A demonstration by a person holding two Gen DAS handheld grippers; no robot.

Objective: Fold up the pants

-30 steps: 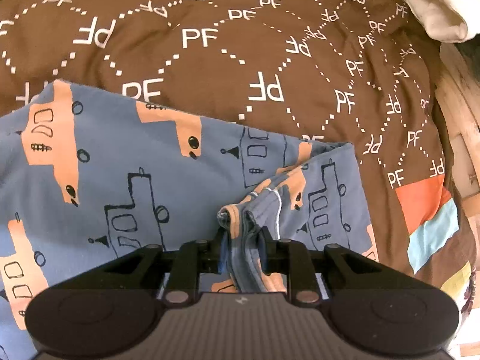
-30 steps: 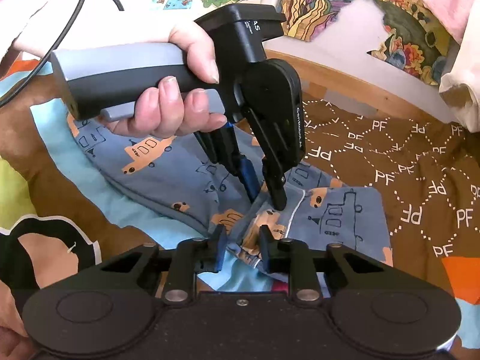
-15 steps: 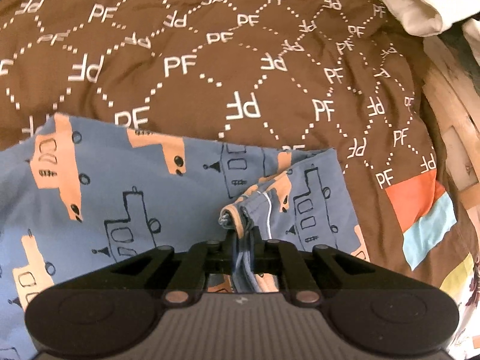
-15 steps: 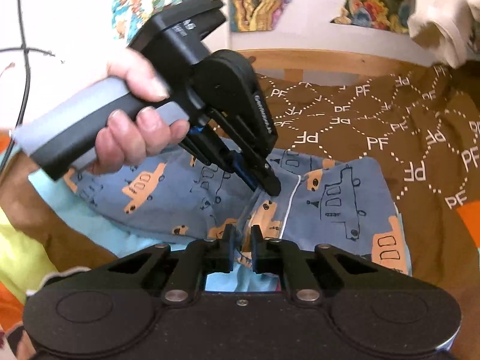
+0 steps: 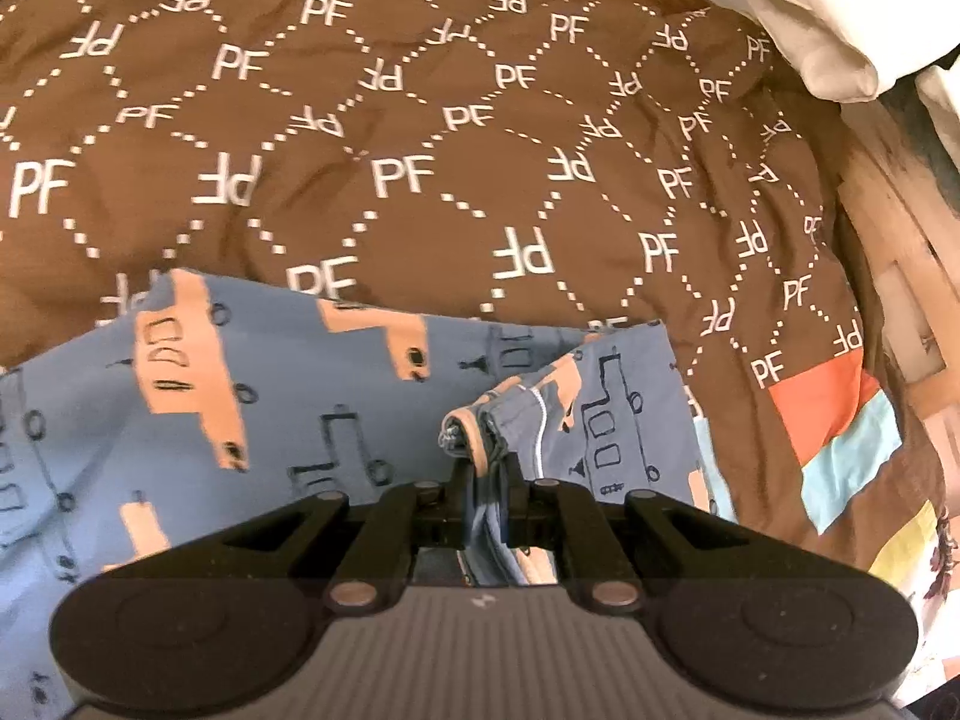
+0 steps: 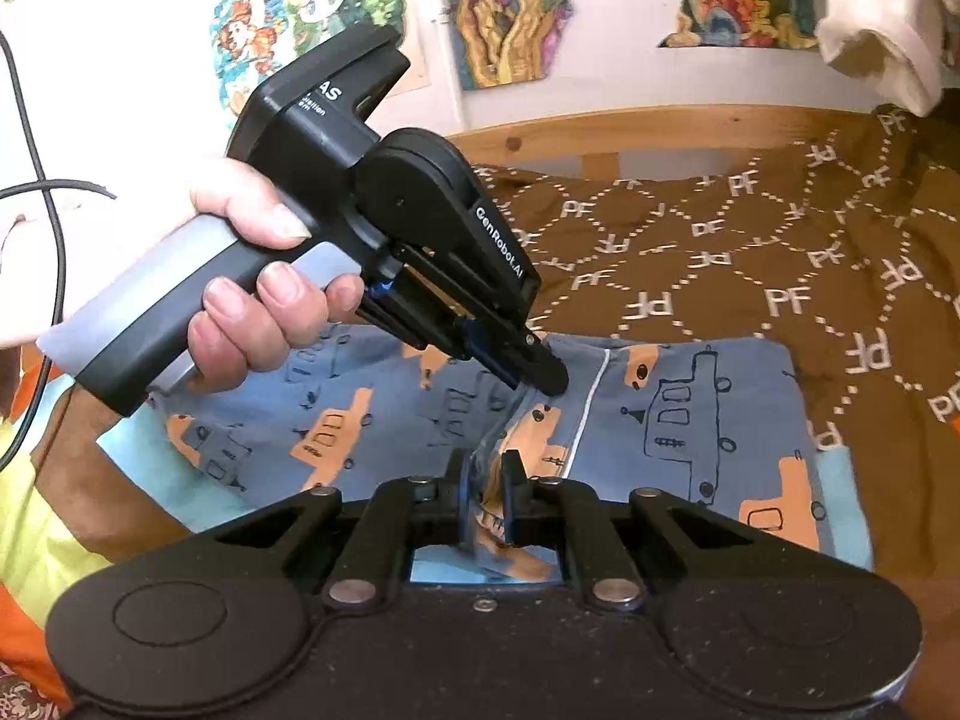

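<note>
Blue pants (image 5: 252, 420) with orange and dark vehicle prints lie on a brown bedspread; they also show in the right wrist view (image 6: 690, 420). My left gripper (image 5: 486, 468) is shut on a bunched hem of the pants and lifts it slightly. In the right wrist view the left gripper (image 6: 549, 375) pinches the cloth from above. My right gripper (image 6: 485, 474) is shut on a nearby fold of the same pants, close beside the left one.
The brown bedspread (image 5: 420, 120) with white PF letters covers the bed. A wooden bed frame (image 6: 630, 138) runs along the far side. A cream cloth (image 5: 828, 30) lies at the far right corner. Colourful posters (image 6: 540, 0) hang on the wall.
Both grippers closed on the pants edge and raised it; the right gripper went from open to shut on the cloth. Both views have tilted up toward the far side of the bed.
</note>
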